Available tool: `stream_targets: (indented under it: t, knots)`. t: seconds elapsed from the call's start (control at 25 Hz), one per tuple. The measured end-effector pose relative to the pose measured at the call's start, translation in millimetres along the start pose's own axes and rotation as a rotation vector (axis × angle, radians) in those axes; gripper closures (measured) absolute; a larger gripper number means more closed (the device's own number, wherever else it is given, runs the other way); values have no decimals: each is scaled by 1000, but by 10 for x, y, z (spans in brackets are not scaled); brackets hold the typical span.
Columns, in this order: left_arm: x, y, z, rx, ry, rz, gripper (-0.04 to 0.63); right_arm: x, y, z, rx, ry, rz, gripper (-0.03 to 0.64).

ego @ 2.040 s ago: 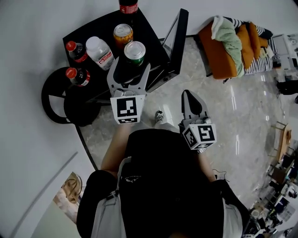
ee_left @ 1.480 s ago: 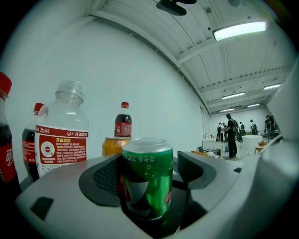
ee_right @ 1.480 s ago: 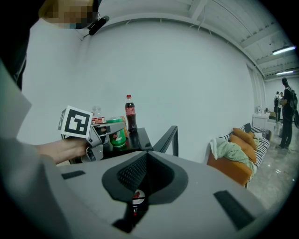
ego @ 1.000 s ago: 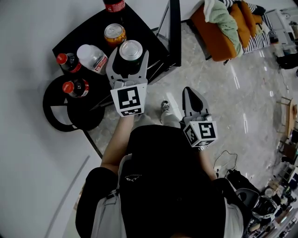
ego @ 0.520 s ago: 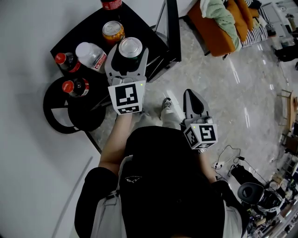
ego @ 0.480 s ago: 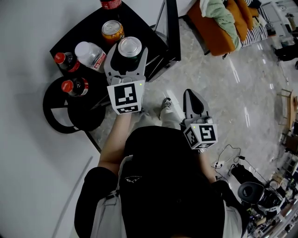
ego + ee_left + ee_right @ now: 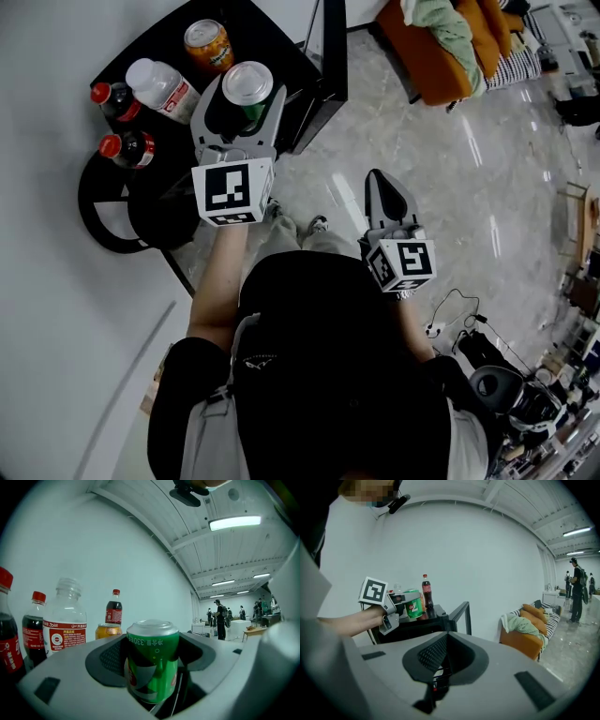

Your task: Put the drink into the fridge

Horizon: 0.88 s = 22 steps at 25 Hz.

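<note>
Left claw (image 7: 237, 103) is gripping one green metal can (image 7: 247, 82); right claw (image 7: 382, 183) clenched, empty. Three red-capped cola bottles (image 7: 33, 632) standing beyond left claw.

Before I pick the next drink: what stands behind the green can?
Behind the green can, to its left, stand an orange can and a cola bottle. Anything straight behind it is hidden by the can itself.

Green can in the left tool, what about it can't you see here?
Fridge: in no view.
Base of the green can: left gripper view, hidden by the left tool.
Whether it clears the black table: head view, can and tool cover the gap.
Label of the orange can: left gripper view, behind the tool.
</note>
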<state>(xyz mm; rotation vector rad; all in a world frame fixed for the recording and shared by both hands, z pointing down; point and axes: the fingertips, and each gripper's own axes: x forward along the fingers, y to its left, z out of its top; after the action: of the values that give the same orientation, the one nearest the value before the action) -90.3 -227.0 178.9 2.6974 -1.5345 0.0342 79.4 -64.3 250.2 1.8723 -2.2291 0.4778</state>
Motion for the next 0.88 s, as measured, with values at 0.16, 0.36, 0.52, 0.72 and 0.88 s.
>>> stream_targets:
  t: [0.16, 0.36, 0.52, 0.72, 0.88]
  knots:
    - [-207, -246, 53, 30, 6, 1, 259, -226, -146, -39, 3, -6, 32, 603]
    - [-504, -693, 60, 26, 13, 4, 259, -619, -394, -195, -45, 14, 91, 603]
    - [-771, -1028, -20, 3, 30, 13, 259, -856, -476, -299, -140, 22, 175, 603]
    - [-1031, -1364, -237, -7, 62, 15, 259, -974, -394, -454, -210, 15, 303, 603]
    - [-1105, -1481, -453, -19, 82, 12, 259, -993, -228, -474, -205, -24, 343, 603]
